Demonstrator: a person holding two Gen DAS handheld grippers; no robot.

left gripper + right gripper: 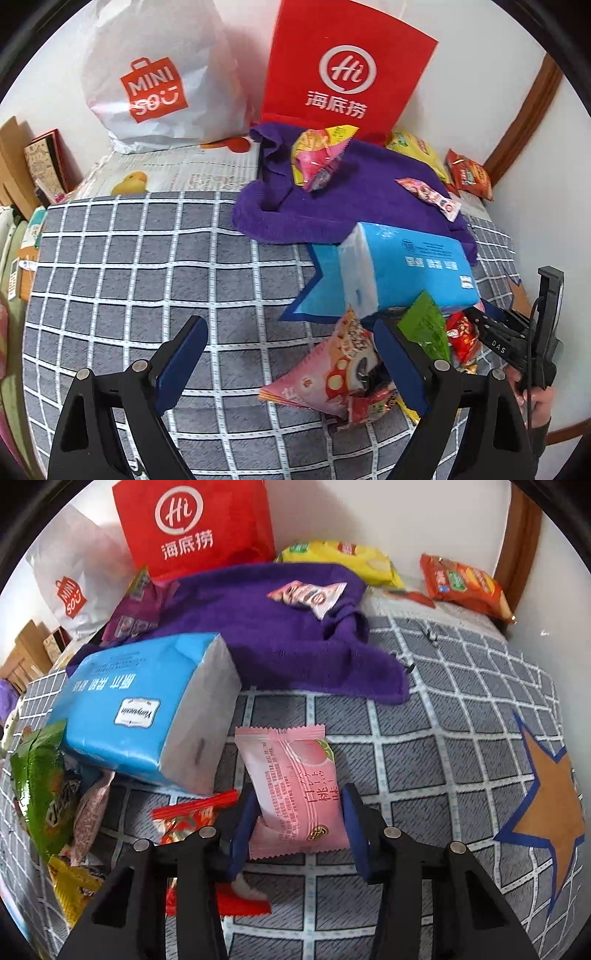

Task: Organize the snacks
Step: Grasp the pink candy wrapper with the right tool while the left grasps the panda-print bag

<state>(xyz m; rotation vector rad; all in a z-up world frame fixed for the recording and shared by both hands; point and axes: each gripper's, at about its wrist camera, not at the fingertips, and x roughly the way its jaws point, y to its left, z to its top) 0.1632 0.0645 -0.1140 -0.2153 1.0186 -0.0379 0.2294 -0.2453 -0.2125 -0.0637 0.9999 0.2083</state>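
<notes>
My right gripper is shut on a pink peach snack packet and holds it just above the grey checked cloth. A pile of snacks lies to its left: a green bag, a red packet and a yellow packet. My left gripper is open and empty over the cloth. Its right finger is beside the same pile: a pink mushroom packet, a green bag and a red packet. More snacks lie on the purple towel. The right gripper body shows at the right edge.
A blue tissue pack lies beside the pile. A red Haidilao bag and a white Miniso bag stand at the back wall. Yellow and orange chip bags lie at the far right. Boxes stand left.
</notes>
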